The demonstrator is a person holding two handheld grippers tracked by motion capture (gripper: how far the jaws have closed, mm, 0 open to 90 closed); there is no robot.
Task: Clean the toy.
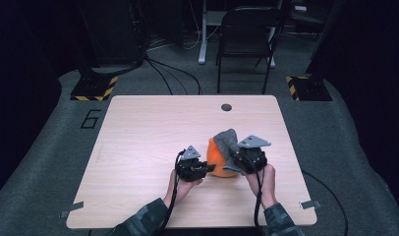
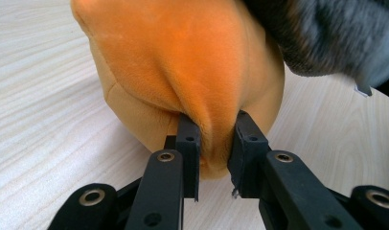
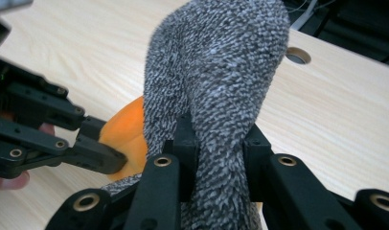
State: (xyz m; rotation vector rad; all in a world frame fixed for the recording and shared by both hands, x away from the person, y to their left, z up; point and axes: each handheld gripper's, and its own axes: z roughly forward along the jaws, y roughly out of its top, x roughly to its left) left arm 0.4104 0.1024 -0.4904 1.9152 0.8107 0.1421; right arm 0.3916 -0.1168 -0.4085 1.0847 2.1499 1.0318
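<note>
Where the table's near edge meets the high view, two camouflage-patterned sleeves [image 1: 143,221] enter, each hand bearing a gripper. Item one: left gripper [image 1: 194,168], held low over the wooden table [image 1: 148,128], jaws closed on a pinched fold of the orange plush piece [image 1: 218,162]; the left gripper view shows both pads [image 2: 188,143] pressed into the soft orange fabric [image 2: 183,67] with a ridge of it squeezed between them. Item two: right gripper [image 1: 247,160], just beside the left, jaws closed on the grey knitted fabric [image 1: 228,142]; in the right gripper view the speckled grey knit [image 3: 216,72] rises upright from between the pads [image 3: 185,139]. Item three: the orange plush piece rests on the table toward its right side, between the two grippers, with the grey knit lying over its upper right part like a partial cover; whether the orange piece sits inside the knit cannot be told. Item four: a round cable hole [image 1: 226,107] near the table's far edge. Item five: beyond the table, a dark folding chair [image 1: 246,39] on grey carpet, flanked by two stand bases with yellow-black hazard tape [image 1: 95,88].
</note>
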